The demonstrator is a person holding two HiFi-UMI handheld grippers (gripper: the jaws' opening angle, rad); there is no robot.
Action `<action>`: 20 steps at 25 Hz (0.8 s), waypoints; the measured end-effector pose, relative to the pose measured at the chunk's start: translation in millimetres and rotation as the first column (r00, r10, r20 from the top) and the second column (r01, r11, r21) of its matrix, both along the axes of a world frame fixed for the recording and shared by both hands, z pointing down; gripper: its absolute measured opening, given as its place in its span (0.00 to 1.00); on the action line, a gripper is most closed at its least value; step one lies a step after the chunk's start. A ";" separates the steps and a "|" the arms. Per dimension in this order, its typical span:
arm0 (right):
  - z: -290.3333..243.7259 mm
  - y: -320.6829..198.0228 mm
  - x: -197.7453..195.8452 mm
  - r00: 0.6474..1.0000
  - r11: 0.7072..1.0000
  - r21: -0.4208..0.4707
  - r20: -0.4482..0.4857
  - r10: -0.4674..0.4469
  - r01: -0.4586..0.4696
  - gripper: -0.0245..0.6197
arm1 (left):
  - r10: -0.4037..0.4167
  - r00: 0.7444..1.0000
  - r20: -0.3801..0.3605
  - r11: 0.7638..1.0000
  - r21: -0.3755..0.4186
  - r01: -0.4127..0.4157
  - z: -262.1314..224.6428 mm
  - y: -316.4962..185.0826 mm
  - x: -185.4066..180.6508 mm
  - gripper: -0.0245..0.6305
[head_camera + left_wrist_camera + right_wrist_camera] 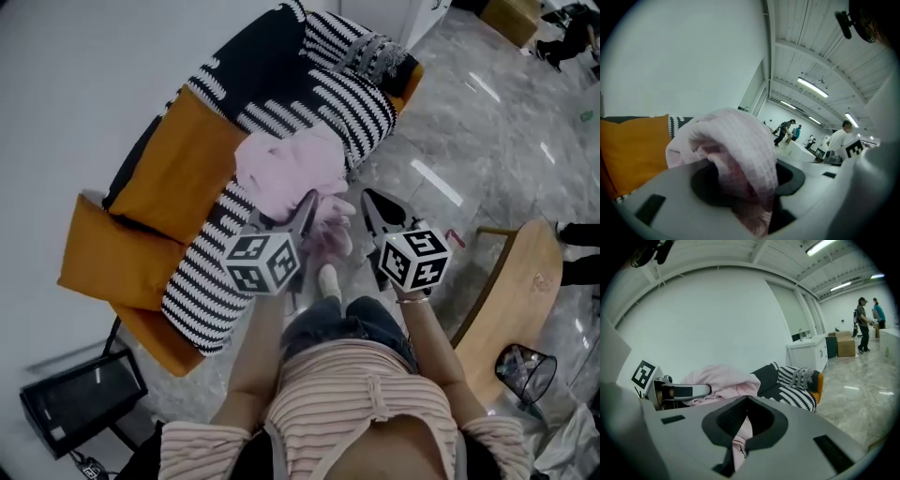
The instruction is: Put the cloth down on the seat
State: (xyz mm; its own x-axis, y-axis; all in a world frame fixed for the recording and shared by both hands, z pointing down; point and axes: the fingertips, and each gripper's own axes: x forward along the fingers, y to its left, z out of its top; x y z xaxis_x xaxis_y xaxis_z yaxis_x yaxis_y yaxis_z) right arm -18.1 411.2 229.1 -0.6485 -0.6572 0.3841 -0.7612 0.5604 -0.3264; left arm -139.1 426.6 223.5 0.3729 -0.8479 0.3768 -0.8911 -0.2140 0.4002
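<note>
A pink cloth [286, 164] hangs bunched over the front edge of an orange armchair seat [178, 173], which is covered by a black-and-white striped throw [309, 108]. My left gripper [306, 204] is shut on a thick bundle of the cloth [736, 145], which bulges up over its jaws and hides the fingertips. Beside it, my right gripper [371, 202] is shut on a thin hanging fold of the cloth [740, 439]. In the right gripper view the left gripper [679, 392] lies under the pink heap [719, 378], with the striped seat [794, 394] behind.
To the right stand a curved wooden chair [525, 300] and a wire bin [525, 370] on the marble floor. At lower left a black box [80, 398] sits on a stand. A white cabinet [813, 352] and several people are far off.
</note>
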 end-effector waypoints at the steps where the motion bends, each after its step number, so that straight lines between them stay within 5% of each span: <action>1: 0.3 -4.8 -1.4 1.000 1.000 0.000 -0.002 0.004 -0.004 0.05 | 0.003 1.000 0.000 1.000 -0.001 -0.003 0.8 -5.4 -2.0 0.37; 20: 24.0 -149.8 24.8 0.997 0.998 -0.022 -0.064 0.049 -0.051 0.05 | -0.023 1.000 -0.008 1.000 -0.016 0.023 23.8 -150.6 -9.6 0.37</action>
State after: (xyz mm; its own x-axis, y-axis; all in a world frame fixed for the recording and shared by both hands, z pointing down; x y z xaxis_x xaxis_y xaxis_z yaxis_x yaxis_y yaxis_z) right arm 6.6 261.4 253.1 -0.5890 -0.6783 0.4394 -0.8076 0.5137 -0.2895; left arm -148.7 276.0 247.3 0.3568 -0.8501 0.3873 -0.8923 -0.1873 0.4108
